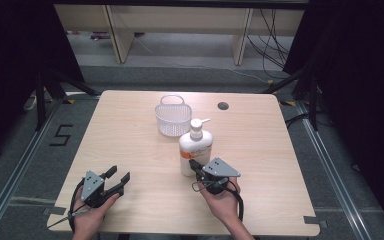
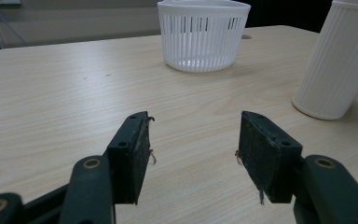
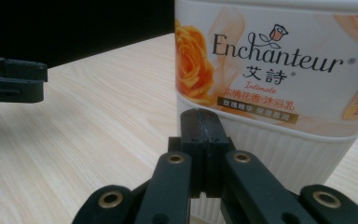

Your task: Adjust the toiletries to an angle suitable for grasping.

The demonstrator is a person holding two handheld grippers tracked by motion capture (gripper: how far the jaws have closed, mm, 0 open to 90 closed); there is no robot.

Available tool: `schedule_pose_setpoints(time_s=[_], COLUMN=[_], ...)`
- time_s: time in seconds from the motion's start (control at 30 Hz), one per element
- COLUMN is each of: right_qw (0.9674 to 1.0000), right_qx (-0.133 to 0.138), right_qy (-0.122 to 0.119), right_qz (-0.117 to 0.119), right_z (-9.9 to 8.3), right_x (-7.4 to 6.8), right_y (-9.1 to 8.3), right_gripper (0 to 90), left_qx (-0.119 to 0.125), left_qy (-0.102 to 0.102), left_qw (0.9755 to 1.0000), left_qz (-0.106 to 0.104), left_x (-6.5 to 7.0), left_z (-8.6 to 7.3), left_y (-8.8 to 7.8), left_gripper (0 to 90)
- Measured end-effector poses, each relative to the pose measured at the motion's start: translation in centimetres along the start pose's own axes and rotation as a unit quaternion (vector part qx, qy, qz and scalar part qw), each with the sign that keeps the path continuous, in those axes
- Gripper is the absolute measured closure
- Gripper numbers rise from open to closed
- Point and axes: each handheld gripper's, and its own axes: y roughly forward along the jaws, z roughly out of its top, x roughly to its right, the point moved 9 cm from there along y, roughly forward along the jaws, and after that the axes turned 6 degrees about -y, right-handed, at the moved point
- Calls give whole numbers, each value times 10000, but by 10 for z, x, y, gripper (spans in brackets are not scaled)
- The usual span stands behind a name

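Wooden table (image 1: 130, 145) bears empty basket (image 1: 173, 115), lotion bottle (image 1: 195, 150); left gripper (image 1: 114, 181) jaws spread, right gripper (image 1: 194, 165) pressed together.

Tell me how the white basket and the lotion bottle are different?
The basket is short, wide and open on top, with slits all around; the bottle is tall and closed, with a pump on top. The basket is plain white; the bottle has an orange rose label. The basket stands alone farther back; the bottle stands right by the shut right gripper. Both are white and stand upright on the table.
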Motion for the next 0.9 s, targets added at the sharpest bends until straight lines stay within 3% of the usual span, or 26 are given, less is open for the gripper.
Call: schedule_pose_setpoints(time_s=[0.13, 0.17, 0.2, 0.47, 0.57, 0.6, 0.63, 0.67, 0.7, 0.73, 0.8, 0.83, 0.87, 0.9], right_qw=[10000, 9998, 9999, 10000, 9999, 9997, 9997, 9993, 9993, 9981, 9947, 9947, 9908, 9882], right_qx=[-58, -18, -42, 3, 39, 33, 33, 65, 65, 52, 42, 42, 6, -15], right_qy=[21, -102, -107, 57, -25, -29, -29, 69, 69, 101, 249, 249, 363, 428], right_qz=[-29, -150, -124, -69, -97, -226, -226, -352, -352, -600, -997, -997, -1303, -1468], right_z=[-1, 0, -1, -1, -3, -4, -4, -9, -9, -18, -29, -29, -41, -47], right_x=[1, 4, 5, 3, 11, 16, 16, 29, 29, 49, 73, 73, 95, 104], right_y=[4, 4, 6, 4, -15, -23, -23, -38, -38, -56, -73, -73, -88, -95], right_gripper=[900, 900, 900, 900, 872, 854, 854, 817, 817, 751, 686, 686, 638, 614], left_qx=[-1, 0, 3, -9, 25, 52, 52, 54, 54, 98, 160, 160, 212, 272], left_qy=[-16, -17, -4, -4, 15, -37, -37, -43, -43, -112, -131, -131, -106, -92], left_qw=[10000, 10000, 10000, 10000, 10000, 10000, 10000, 9999, 9999, 9997, 9995, 9995, 9992, 9989], left_qz=[3, 1, -11, -20, -63, -70, -70, -101, -101, -183, -243, -243, -312, -376], left_x=[0, 0, 0, 2, 5, 8, 8, 12, 12, 20, 30, 30, 41, 47], left_z=[0, 0, 0, 2, 6, 9, 9, 14, 14, 19, 27, 27, 34, 38], left_y=[0, 0, 0, 0, -1, -1, -1, -1, -1, -1, 0, 0, 1, 3], left_gripper=[429, 430, 430, 430, 428, 427, 426, 425, 423, 421, 412, 408, 404, 399])
